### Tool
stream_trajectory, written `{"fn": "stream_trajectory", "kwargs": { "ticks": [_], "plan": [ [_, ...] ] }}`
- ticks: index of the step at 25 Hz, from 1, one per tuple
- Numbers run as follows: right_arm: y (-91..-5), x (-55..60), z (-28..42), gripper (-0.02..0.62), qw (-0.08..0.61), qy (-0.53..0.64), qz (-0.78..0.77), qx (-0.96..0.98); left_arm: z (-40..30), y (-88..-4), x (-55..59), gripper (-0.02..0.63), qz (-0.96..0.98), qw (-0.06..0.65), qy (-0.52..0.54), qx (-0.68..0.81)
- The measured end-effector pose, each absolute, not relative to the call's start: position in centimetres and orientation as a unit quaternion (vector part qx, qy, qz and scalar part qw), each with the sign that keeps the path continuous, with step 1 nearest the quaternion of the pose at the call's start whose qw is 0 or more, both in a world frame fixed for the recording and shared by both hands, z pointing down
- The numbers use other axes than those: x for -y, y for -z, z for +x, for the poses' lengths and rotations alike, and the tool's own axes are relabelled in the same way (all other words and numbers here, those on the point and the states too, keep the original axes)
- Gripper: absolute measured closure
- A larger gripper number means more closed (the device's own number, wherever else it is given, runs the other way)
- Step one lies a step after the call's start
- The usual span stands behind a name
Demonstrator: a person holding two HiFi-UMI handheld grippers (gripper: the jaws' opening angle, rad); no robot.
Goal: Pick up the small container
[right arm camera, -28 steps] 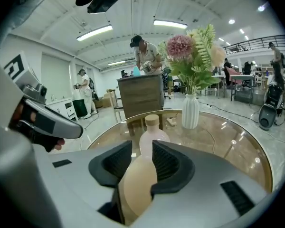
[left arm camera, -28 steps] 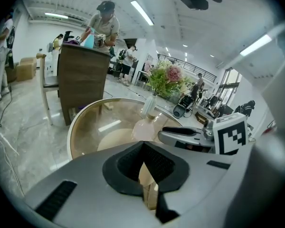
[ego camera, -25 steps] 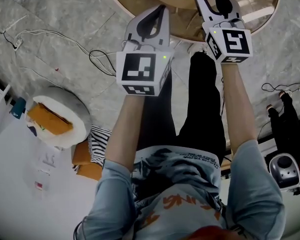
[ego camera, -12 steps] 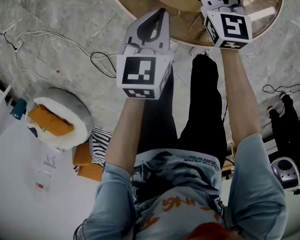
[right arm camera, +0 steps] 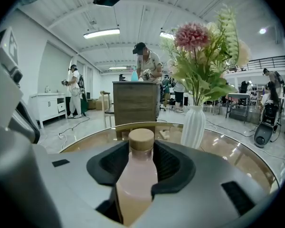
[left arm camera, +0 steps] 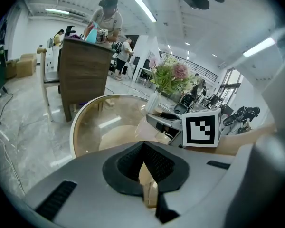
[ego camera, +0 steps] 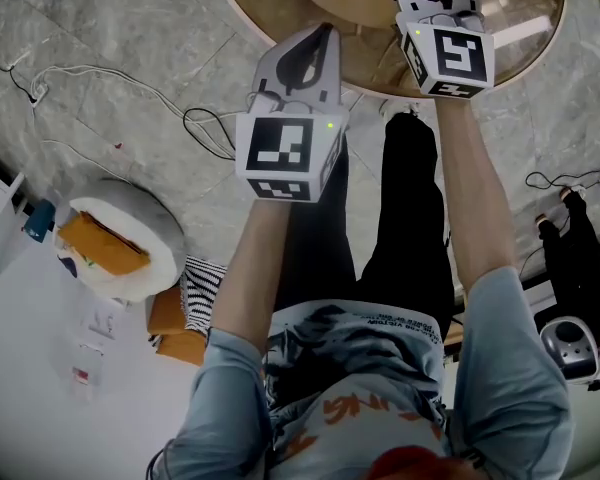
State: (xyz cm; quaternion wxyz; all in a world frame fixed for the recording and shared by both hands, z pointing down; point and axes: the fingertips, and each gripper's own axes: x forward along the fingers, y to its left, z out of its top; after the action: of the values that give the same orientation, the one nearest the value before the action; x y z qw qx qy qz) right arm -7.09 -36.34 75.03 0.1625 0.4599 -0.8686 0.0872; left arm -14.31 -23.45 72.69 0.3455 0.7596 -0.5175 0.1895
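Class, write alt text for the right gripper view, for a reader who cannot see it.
A pink bottle with a tan cap stands between the closing jaws of the right tool. Beyond it are a round glass table and a white vase of flowers.

The small container [right arm camera: 135, 180] is a smooth, matt, pale pink bottle, seemingly plastic, topped by a cap [right arm camera: 141, 137] with a light wood look. The round desk [right arm camera: 223, 139] has a glossy glass top that mirrors the ceiling lights, edged in pale wood. A white vase [right arm camera: 194, 126] looks ribbed and matt, like ceramic. The left hand-held gripper [left arm camera: 143, 146] has a matt grey plastic shell and black pads [left arm camera: 158, 164] with a fine ribbed texture. The floor [ego camera: 130, 28] is polished grey marbled stone. A cabinet [right arm camera: 135, 103] shows brown wood grain.
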Motion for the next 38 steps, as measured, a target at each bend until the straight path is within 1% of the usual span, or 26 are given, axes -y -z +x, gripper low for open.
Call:
{"fn": "stream_trajectory", "kwargs": {
  "ticks": [3,9,18,29,38],
  "plan": [
    [-74.8,36.5,-7.1,0.442,0.161,-0.100,0.470,0.862,-14.3,-72.5,23.5,0.583,0.760,0.347,-0.191,0.515],
    [-75.4,36.3,-6.9,0.445,0.183,-0.129,0.465,0.857,-14.4,-72.4,23.2,0.583,0.759,0.345,-0.192,0.518],
    [-73.1,34.8,-4.1,0.445,0.191,-0.152,0.455,0.856,-13.4,-70.6,23.7,0.583,0.762,0.332,-0.183,0.525],
    [-61.8,33.0,-1.2,0.445,0.164,-0.150,0.432,0.874,-10.2,-61.3,26.2,0.583,0.757,0.303,-0.130,0.564],
    [-49.8,31.7,2.7,0.445,0.124,-0.135,0.449,0.874,-8.0,-50.6,27.5,0.583,0.755,0.267,-0.086,0.592]
  ]
}}
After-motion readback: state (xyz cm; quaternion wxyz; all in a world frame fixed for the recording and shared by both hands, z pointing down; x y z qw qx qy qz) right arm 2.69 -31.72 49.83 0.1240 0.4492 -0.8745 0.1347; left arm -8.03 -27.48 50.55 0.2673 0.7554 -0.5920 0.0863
